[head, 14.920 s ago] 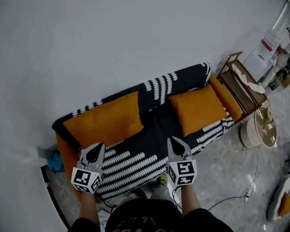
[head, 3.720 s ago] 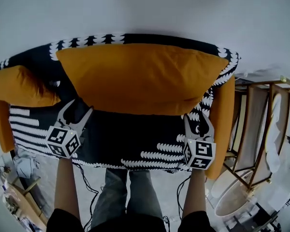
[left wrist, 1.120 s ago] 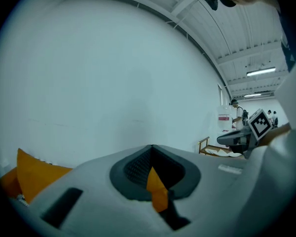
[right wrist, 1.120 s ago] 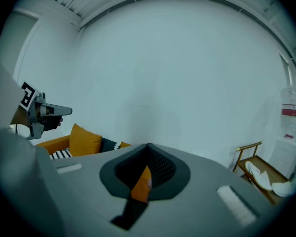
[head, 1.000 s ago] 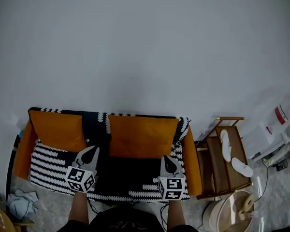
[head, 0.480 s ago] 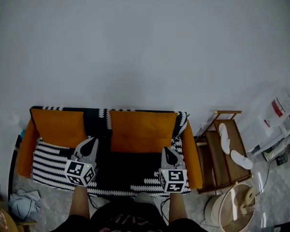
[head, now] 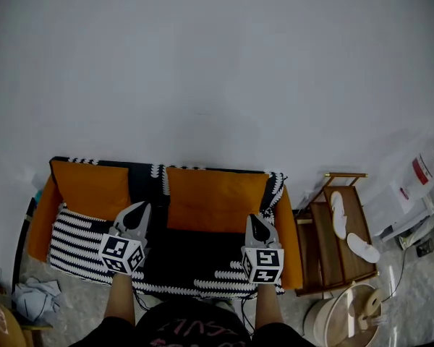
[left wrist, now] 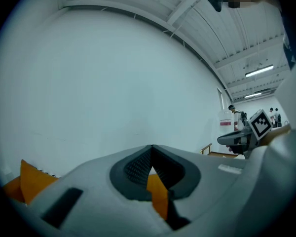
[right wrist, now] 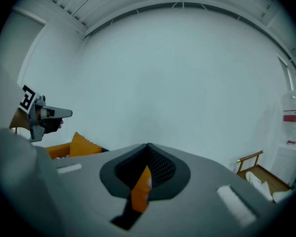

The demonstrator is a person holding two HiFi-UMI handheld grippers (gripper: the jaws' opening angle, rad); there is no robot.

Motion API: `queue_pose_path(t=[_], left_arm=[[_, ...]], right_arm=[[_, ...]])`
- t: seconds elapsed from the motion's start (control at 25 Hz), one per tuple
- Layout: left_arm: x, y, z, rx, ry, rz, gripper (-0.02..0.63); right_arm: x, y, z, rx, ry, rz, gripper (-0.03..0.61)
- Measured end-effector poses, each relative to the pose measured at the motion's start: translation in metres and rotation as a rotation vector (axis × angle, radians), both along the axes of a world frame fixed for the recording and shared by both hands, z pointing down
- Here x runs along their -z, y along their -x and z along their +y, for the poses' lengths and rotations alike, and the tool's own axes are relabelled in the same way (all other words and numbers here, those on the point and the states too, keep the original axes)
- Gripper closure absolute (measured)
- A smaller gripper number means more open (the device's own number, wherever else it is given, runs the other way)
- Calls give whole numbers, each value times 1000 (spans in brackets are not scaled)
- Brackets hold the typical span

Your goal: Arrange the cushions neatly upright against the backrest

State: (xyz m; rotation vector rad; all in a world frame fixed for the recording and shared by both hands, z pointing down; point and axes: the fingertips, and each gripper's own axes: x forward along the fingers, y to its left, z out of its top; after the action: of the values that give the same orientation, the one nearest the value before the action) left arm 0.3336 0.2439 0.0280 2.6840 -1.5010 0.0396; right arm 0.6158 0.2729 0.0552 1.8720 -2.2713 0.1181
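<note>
A white wall (head: 217, 63) fills most of the head view. Below it, a sofa (head: 188, 250) with a black-and-white patterned cover and orange arms is seen from above. Two orange cushions are stood upright against its backrest (head: 146, 183): the left cushion (head: 90, 190) at the far left end and the right cushion (head: 215, 199) towards the right end, with a strip of backrest left bare between them. A wooden rack (head: 325, 233) carrying white slippers (head: 338, 212) is placed just beside the sofa's right arm.

The left gripper (head: 140, 210) and the right gripper (head: 254, 220) are held over the seat in front of the cushions, apart from both. In the left gripper view the fingers (left wrist: 133, 168) are seen pressed together with nothing between them, only orange fabric being glimpsed beyond the slit. The same is shown in the right gripper view, where the fingers (right wrist: 163, 169) are closed on nothing.

The arranging is judged to be essentially finished. The remaining risk is judged to lie in the cushions themselves. Being soft and propped only by the backrest, either could be tipped forward onto the seat if it were brushed by a gripper, or could slump sideways into the bare gap. The two tops would then be left uneven.
</note>
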Motion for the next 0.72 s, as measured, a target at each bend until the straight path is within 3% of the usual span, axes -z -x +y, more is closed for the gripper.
queue_pose_path(t=[0.72], left_arm=[[12,-21,-12,3,-7,3,617]], right_arm=[[18,-35,-5,-26,-32,-38,571]])
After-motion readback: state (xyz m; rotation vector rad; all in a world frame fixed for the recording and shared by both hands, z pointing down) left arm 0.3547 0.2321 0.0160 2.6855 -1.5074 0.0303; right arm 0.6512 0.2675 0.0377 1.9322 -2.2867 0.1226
